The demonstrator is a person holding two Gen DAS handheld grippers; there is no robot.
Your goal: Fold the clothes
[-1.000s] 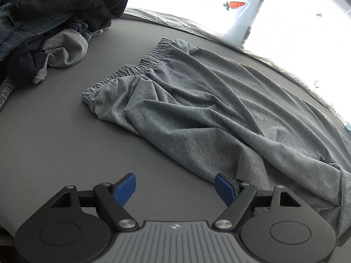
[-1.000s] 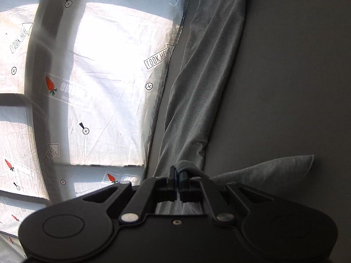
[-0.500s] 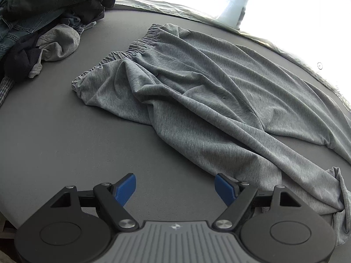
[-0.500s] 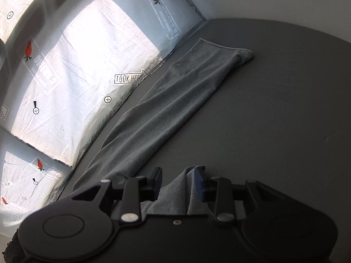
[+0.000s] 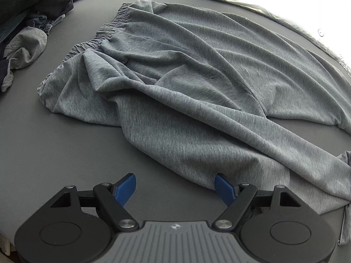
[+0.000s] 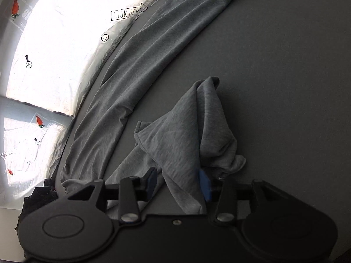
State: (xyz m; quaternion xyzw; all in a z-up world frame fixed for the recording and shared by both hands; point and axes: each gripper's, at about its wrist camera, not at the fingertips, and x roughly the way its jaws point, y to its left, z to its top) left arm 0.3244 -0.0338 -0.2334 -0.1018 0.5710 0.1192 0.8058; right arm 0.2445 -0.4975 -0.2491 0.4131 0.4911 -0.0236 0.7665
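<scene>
- While your left gripper [image 5: 175,185] sits at 6 o'clock in its own view, its blue pads [image 5: 125,187] are spread wide and hold nothing; the right-hand pad's tip is at the near hem of the grey trousers [image 5: 197,83], contact unclear.
- From there the trousers run out across the dark grey table [image 5: 54,153]: elastic waistband [image 5: 103,32] at 11 o'clock, legs trailing off toward 3 and 4 o'clock, fabric creased, not flat.
- At 9 to 11 o'clock, well apart from the waistband, you have a heap of other clothes [image 5: 24,22]: dark pieces, denim, a small grey item.
- Your right gripper [image 6: 178,182] is also spread, at 6 o'clock in its view. A bunched leg end [image 6: 193,135] of the trousers lies between the pads; the cloth lies against the right pad [image 6: 205,186], but nothing is pinched.
- That leg end is humped up and folded over on itself, peak toward 12 o'clock.
- The other leg [image 6: 140,70] lies long and fairly straight, from 8 o'clock up to 1 o'clock, along the table edge.
- Beyond that edge, 9 to 11 o'clock: a bright white sheet [image 6: 54,54] printed with carrots and arrow labels.
</scene>
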